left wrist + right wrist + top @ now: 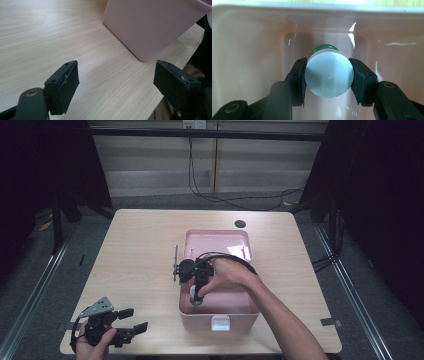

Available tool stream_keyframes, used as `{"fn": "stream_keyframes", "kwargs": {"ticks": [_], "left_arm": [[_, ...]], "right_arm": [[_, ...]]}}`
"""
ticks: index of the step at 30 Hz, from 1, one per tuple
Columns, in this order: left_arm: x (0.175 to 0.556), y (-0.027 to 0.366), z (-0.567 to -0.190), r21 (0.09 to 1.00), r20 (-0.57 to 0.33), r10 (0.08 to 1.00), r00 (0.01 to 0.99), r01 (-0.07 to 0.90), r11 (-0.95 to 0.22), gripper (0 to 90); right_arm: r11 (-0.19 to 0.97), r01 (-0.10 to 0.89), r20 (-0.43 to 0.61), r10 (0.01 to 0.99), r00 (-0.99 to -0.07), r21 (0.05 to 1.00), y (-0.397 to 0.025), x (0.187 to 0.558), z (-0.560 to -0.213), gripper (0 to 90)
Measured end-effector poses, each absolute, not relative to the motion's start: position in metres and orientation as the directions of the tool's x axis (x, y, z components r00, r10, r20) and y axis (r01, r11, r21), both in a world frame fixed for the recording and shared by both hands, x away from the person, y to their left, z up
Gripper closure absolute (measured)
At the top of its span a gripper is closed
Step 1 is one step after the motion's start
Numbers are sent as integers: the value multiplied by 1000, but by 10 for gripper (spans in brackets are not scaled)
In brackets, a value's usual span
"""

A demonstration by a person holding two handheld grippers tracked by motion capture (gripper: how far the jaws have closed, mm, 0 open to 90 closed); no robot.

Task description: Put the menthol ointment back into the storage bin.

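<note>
A pink box (220, 315) with its lid (217, 243) swung open stands on the table's middle. My right gripper (198, 296) reaches down into it, shut on a green bottle with a white cap (328, 73); the jaws press the cap from both sides above the box's pink floor (262, 62). In the high view the white cap (196, 297) shows just below the hand. My left gripper (131, 326) rests at the table's near left corner, open, with nothing between its fingers. In the left gripper view its jaws (116, 82) frame bare wood, with the pink box wall (150, 27) ahead.
The wooden table (140, 250) has a dark round grommet (240, 224) near its far edge. A white latch (220, 323) sits on the box's near wall. Cables trail over the grey floor (235, 200) behind the table.
</note>
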State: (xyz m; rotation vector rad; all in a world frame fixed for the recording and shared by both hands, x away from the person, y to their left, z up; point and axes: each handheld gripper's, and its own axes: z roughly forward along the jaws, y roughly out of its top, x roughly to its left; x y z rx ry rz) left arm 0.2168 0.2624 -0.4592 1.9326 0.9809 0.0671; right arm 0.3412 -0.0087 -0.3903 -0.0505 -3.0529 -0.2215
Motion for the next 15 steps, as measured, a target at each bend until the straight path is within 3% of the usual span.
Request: {"fn": "stream_keyframes", "kwargs": {"ticks": [15], "left_arm": [[217,263,-459,759,-331,655,679,604,-243,201]], "right_arm": [[989,82,103,69,-992,124,-6,344,-411,514]]}}
